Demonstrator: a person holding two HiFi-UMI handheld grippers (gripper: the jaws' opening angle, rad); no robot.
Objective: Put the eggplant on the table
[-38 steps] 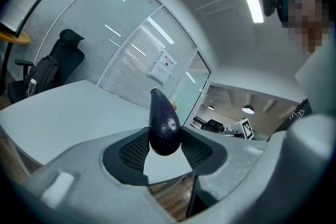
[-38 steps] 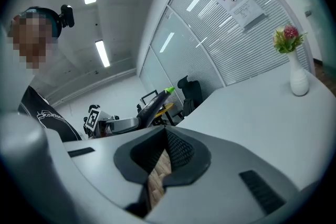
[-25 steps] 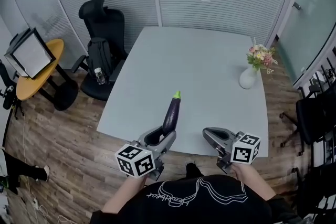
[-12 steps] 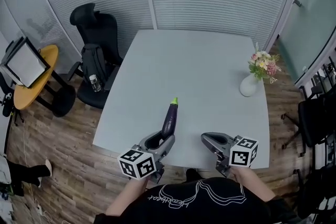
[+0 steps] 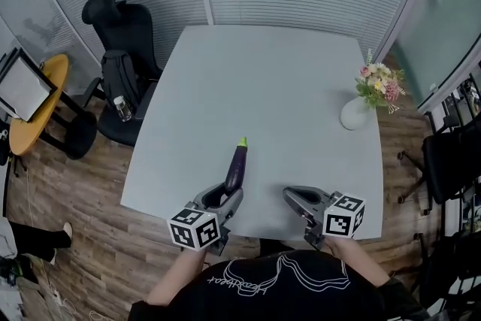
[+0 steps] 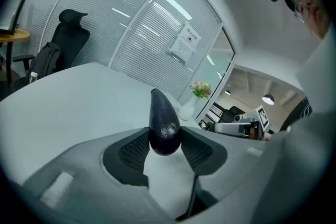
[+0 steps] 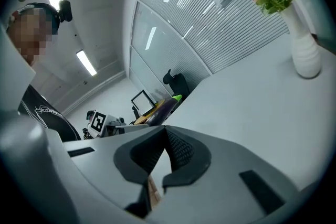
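A dark purple eggplant (image 5: 235, 168) with a green stem end points away from me over the near part of the grey table (image 5: 285, 71). My left gripper (image 5: 225, 193) is shut on its thick end. In the left gripper view both ribbed pads (image 6: 135, 149) press on the eggplant (image 6: 164, 122), whose tip rises ahead of the jaws. Whether it touches the tabletop I cannot tell. My right gripper (image 5: 293, 196) hovers at the table's near edge, to the eggplant's right, shut and holding nothing. In the right gripper view the right gripper (image 7: 164, 136) has its pads meeting, with the eggplant (image 7: 165, 106) off to its left.
A white vase of flowers (image 5: 355, 110) stands near the table's right edge. A black office chair (image 5: 120, 26) with a bag and a bottle (image 5: 120, 107) sits left of the table. A round yellow side table (image 5: 34, 98) is farther left, and another dark chair (image 5: 451, 162) is at the right.
Both grippers have sunk toward the table's near edge. The eggplant has come down with the left gripper, and its tip sits lower over the tabletop.
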